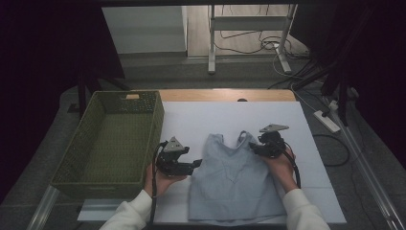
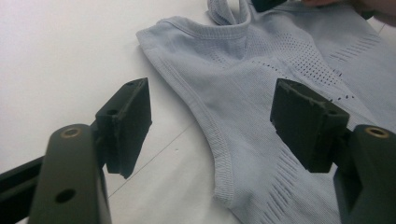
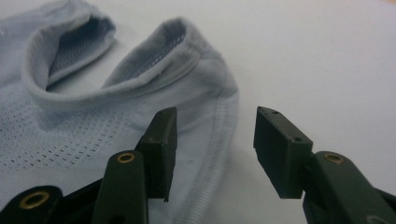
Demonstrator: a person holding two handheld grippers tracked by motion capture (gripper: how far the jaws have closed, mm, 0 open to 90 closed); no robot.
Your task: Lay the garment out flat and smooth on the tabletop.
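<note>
A light blue sleeveless top (image 1: pixel 234 177) lies flat on the white table cover (image 1: pixel 201 120), straps pointing away from me. My left gripper (image 1: pixel 195 166) hovers at the top's left side, open. In the left gripper view the ribbed armhole edge of the top (image 2: pixel 219 140) runs between the wide-apart jaws of the left gripper (image 2: pixel 212 116), untouched by either pad. My right gripper (image 1: pixel 254 146) is at the top's right shoulder strap. In the right gripper view the right gripper (image 3: pixel 215 140) is open, and the strap's hemmed edge (image 3: pixel 219 126) lies between the jaws, which stand clear of it.
A green woven basket (image 1: pixel 72 158) stands on the table's left, close beside my left hand. Bare white cover extends right of the top and behind it. A wooden table edge (image 1: pixel 225 95) lies at the back. A power strip (image 1: pixel 328 120) and cables lie on the floor to the right.
</note>
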